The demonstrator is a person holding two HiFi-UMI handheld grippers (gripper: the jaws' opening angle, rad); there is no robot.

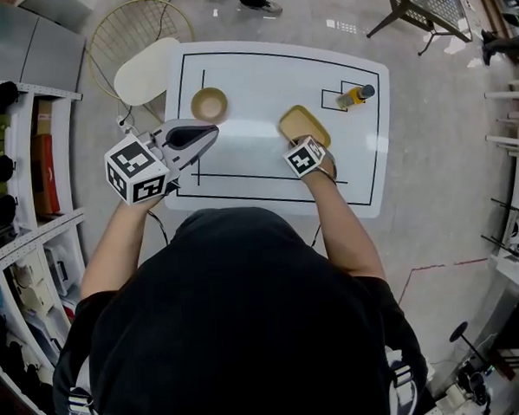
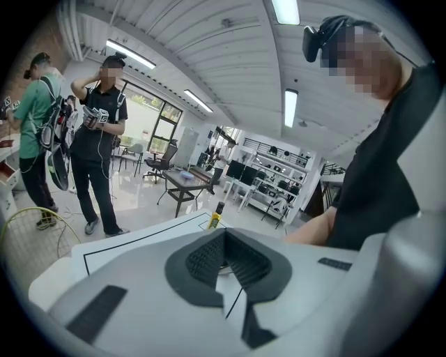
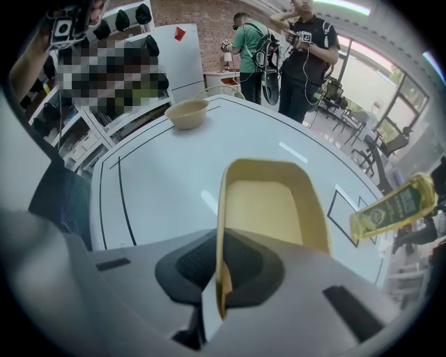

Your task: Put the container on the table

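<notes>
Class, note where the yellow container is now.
Head view: the yellow container is over the table, right of centre, between bowl and bottle, its near rim clamped in the right gripper.

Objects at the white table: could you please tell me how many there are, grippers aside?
3: a tan bowl at far left, a yellow container in the right gripper near the middle, and a bottle at far right. None seem hidden.

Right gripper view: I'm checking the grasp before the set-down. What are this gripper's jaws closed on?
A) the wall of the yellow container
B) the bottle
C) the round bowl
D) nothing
A: the right gripper has its jaws pinched on the near wall of the yellow container, while the round bowl and the bottle stand apart on the table.
</notes>
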